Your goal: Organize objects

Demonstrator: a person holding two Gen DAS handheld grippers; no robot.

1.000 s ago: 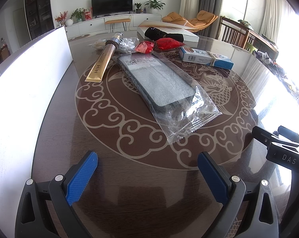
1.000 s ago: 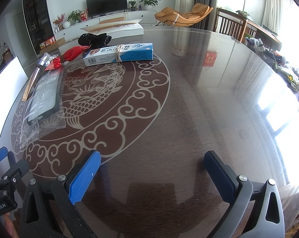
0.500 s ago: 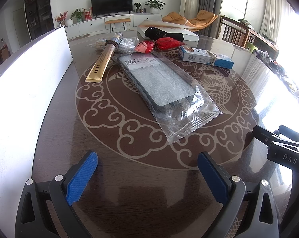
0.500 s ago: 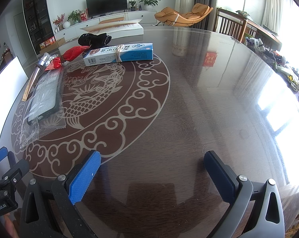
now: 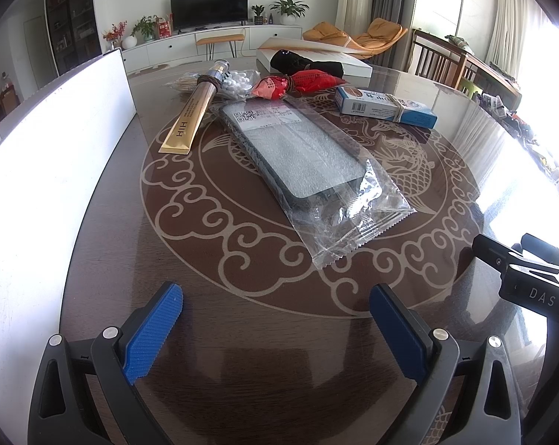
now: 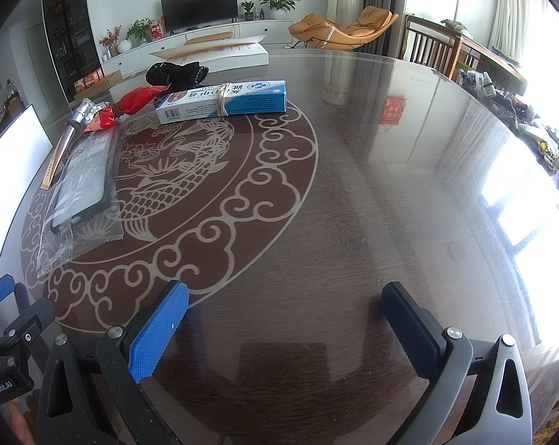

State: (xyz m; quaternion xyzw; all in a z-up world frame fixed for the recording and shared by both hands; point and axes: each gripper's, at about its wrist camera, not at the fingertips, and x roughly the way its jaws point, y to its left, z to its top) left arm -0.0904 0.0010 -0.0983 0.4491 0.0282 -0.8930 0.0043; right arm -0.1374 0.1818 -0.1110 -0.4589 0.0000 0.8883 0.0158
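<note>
Ahead of the wide-open, empty left tool, the bagged phone case.

Strong daylight enters from the right, blowing out the window side in both views. The glossy desk carries broad white glare along its right edge and mirrors the room. The white board at left is overexposed. Fisheye bending curves the edges; corners vignette black. Focus is sharp throughout.

No visible change across either wrist view.
</note>
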